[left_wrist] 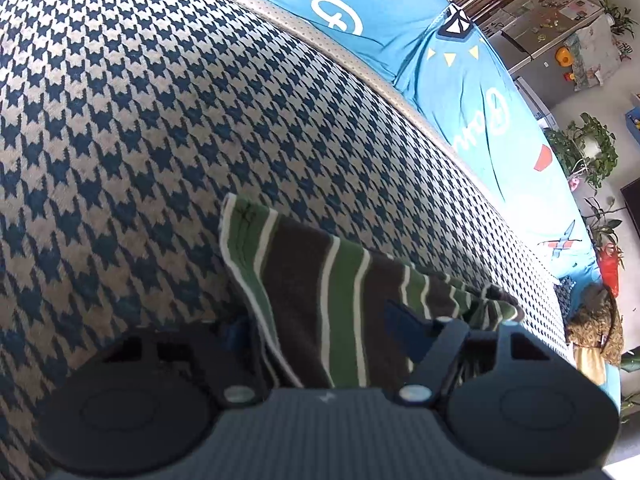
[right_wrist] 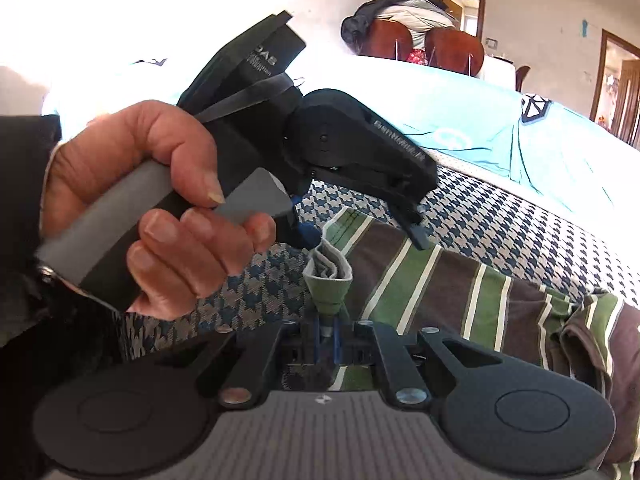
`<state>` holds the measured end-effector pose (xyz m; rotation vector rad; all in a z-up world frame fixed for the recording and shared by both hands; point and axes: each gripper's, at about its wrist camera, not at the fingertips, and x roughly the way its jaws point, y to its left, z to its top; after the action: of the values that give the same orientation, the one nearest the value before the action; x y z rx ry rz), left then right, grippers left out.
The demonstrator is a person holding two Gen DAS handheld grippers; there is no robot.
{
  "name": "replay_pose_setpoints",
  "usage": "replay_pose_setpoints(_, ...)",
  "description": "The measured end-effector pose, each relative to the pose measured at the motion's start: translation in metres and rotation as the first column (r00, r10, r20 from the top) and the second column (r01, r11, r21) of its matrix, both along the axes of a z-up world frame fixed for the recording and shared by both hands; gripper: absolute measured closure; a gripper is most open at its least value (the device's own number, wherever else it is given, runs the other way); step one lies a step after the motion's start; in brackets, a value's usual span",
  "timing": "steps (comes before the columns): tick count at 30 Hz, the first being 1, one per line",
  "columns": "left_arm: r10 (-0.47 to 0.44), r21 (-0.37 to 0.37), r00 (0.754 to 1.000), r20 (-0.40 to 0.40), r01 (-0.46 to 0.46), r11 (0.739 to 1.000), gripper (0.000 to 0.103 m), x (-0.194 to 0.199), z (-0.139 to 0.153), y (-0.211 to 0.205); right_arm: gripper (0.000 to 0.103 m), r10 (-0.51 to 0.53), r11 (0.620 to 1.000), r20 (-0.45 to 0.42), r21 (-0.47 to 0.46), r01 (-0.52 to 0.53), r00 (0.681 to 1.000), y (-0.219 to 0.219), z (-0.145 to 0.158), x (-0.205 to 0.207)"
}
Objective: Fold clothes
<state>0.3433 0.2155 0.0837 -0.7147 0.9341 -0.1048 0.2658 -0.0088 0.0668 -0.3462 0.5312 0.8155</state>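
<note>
A green, brown and white striped garment point(left_wrist: 320, 300) drapes between the jaws of the left gripper point(left_wrist: 320, 332), its hemmed corner lifted above a houndstooth-patterned cushion point(left_wrist: 160, 120) in navy and beige. The gripper's blue-tipped fingers point(left_wrist: 404, 328) stand apart on either side of the cloth, which hides the left one almost wholly. Behind the cushion's pale perforated edging lies a bright blue cover point(left_wrist: 460, 80) printed with white lettering and small yellow triangles. At the right edge, potted plants point(left_wrist: 588, 148) and a cluttered refrigerator point(left_wrist: 556, 28) fill the sunlit room.
</note>
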Motion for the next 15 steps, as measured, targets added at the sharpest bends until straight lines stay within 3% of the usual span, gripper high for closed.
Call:
replay_pose_setpoints(5, 0.014, 0.001, 1.000, 0.014, -0.014, 1.000, 0.042, 0.002, -0.003, 0.002, 0.095, -0.007, 1.000, -0.010, 0.026, 0.007, 1.000, -0.004, 0.005, 0.010)
replay_pose_setpoints(7, 0.012, 0.033, 1.000, 0.022, -0.013, 0.999, 0.046, 0.002, -0.003, -0.002, 0.095, -0.008, 0.999, -0.010, 0.034, 0.008, 1.000, -0.005, 0.006, 0.010)
replay_pose_setpoints(12, 0.064, 0.054, 0.997, 0.033, -0.066, 0.996, 0.076, -0.004, -0.005, -0.006, 0.095, -0.013, 0.999, -0.002, 0.039, 0.013, 1.000, -0.008, 0.008, 0.008)
replay_pose_setpoints(15, 0.083, 0.069, 0.996, 0.040, -0.085, 0.994, 0.088, -0.011, -0.007, -0.010, 0.095, -0.018, 0.999, 0.000, 0.043, 0.018, 1.000, -0.011, 0.009, 0.007)
